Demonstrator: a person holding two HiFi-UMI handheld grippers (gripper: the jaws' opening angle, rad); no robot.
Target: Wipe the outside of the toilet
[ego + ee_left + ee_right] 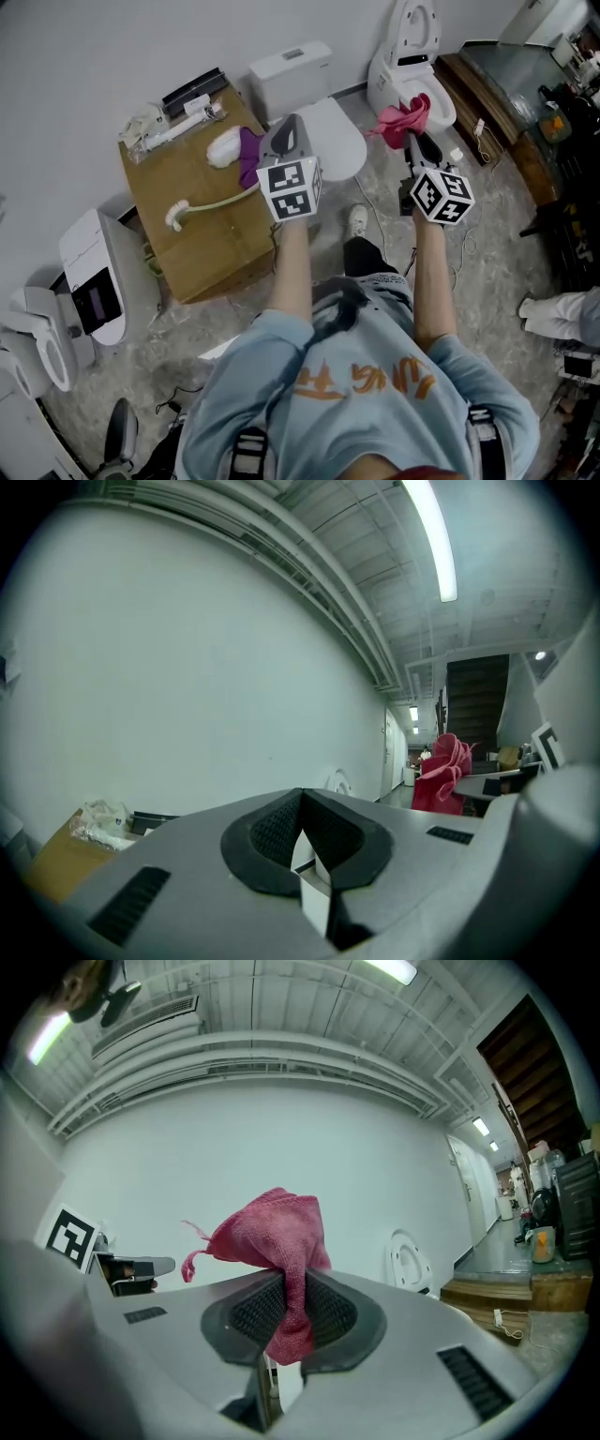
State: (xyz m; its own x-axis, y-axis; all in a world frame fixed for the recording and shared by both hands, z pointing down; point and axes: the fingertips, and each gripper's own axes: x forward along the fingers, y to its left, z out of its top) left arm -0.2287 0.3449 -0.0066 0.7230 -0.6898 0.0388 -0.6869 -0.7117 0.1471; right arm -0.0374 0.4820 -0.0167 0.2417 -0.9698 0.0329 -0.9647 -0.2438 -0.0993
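A white toilet (323, 131) with its lid down stands against the wall straight ahead, tank (289, 75) behind it. My right gripper (411, 141) is shut on a pink cloth (405, 116), (272, 1241), which bunches up above the jaws, held in the air to the right of the toilet. My left gripper (289, 131) is shut with nothing in it, raised over the toilet's left side. In the left gripper view the pink cloth (442, 775) shows at the right.
A cardboard box (192, 220) left of the toilet carries a toilet brush (202, 206), a purple cloth (248, 155) and white rags. A second toilet (411, 56) with its lid up stands at the right, also toilet (410, 1262). More toilet parts (94, 281) lie at left.
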